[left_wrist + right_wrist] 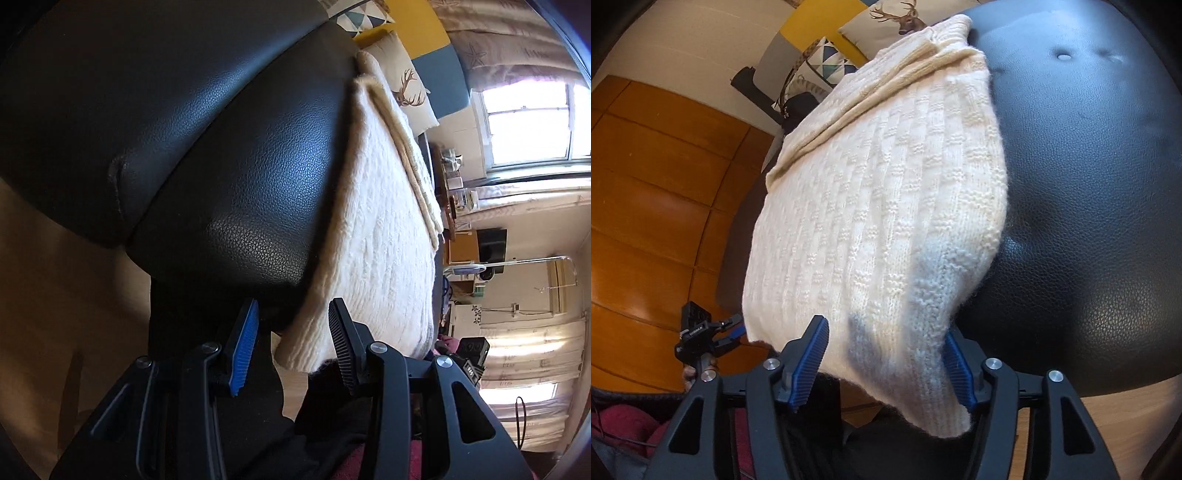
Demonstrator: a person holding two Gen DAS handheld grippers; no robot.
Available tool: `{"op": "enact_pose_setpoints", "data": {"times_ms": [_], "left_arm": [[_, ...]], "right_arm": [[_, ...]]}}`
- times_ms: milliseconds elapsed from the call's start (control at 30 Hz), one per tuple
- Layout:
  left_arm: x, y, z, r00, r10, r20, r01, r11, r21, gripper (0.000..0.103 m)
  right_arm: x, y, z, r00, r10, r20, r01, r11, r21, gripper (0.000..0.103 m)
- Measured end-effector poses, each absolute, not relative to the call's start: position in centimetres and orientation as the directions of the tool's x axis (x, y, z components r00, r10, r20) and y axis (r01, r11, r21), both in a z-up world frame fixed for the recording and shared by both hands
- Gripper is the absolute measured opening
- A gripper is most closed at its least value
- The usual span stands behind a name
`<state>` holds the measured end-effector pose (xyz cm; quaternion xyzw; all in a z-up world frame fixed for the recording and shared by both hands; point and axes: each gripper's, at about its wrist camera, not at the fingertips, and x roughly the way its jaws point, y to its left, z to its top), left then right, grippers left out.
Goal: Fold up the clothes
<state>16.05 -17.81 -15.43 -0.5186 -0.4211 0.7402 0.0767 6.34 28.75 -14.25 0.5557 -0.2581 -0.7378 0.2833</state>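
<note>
Both pairs of fingers stand spread wide at the near hem of a cream knitted sweater (871, 221), neither one closed on it. The right gripper (886, 365) has its blue-padded fingers (812, 354) straddling the near corner of the knit, the cloth lying between them and draping a little over the front edge; the pads do not pinch it. The left gripper (291, 347) is also parted, its blue pad (243, 347) off the cloth to one side and its dark pad (343, 343) beside the hem's other corner, with nothing held.

The sweater lies flat on a black leather seat (1089, 184), squared into a compact rectangle, with a folded band of fabric (886, 96) gathered across its far end. A deer-print cushion (905, 18) sits beyond it, and wooden flooring (657, 184) shows below.

This fits two stages: a garment folded partway, with the fingers poised at the hem to bring it over once more, or a fold just laid down and let go. If another fold is wanted, it calls for both fingers to grip the two near corners evenly so the soft knit lifts without skewing.
</note>
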Motion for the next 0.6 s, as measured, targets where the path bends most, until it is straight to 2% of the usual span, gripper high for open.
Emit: {"op": "enact_pose_setpoints", "data": {"times_ms": [67,267,500,600], "left_arm": [[15.7,-17.2,-15.4,-0.449,0.561,-0.696,0.303,-0.637,-0.709,0.054],[15.0,-15.7,-15.2,-0.458,0.576,-0.677,0.287,-0.625,-0.726,0.061],[14.5,-14.9,-15.1,-0.475,0.598,-0.645,0.280,-0.593,-0.755,0.061],[14.6,-15.2,-15.3,-0.486,0.617,-0.619,0.278,-0.562,-0.779,0.061]], "right_arm": [[6.4,28.6,-14.2,-0.225,-0.711,-0.666,0.124,-0.699,0.705,0.078],[5.7,26.8,-13.8,-0.173,-0.718,-0.674,0.180,-0.696,0.695,0.103],[5.6,26.8,-13.9,-0.163,-0.695,-0.700,0.157,-0.719,0.677,0.100],[6.0,27.4,-13.9,-0.188,-0.678,-0.711,0.142,-0.735,0.664,0.083]]}}
